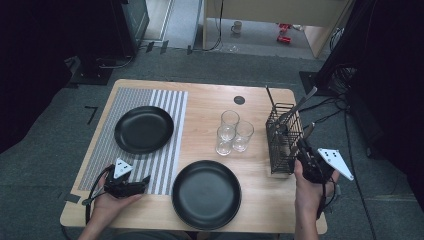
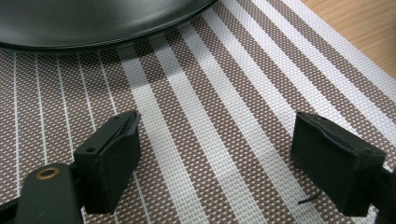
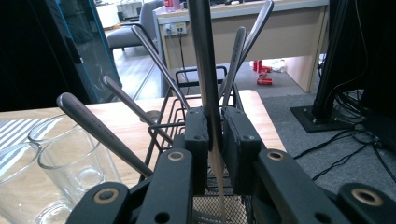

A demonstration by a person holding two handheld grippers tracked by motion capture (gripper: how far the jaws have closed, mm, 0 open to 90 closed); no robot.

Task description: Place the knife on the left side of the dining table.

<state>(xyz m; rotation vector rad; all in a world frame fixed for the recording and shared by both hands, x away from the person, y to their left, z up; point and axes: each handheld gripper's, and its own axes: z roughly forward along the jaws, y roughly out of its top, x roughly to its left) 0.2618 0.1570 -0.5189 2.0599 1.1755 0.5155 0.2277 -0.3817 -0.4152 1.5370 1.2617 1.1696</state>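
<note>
I had the right gripper [image 3: 215, 140] clamped on one upright utensil handle [image 3: 203, 60] in the wire caddy [image 1: 283, 137] at the table's right edge, probably to lift it toward a plate. Its own view showed the pinch; from above it was too small. The left gripper [image 2: 215, 154] rested wide open, empty, over the striped placemat [image 2: 224, 116].

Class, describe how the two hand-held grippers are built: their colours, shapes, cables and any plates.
Both the left gripper and the right gripper are black, each topped by a pale grey three-cornered plate with dark dots. Each has two blocky black jaws on arms with brass-ringed pivot holes. A black cable trails from each. No sleeves show.
</note>
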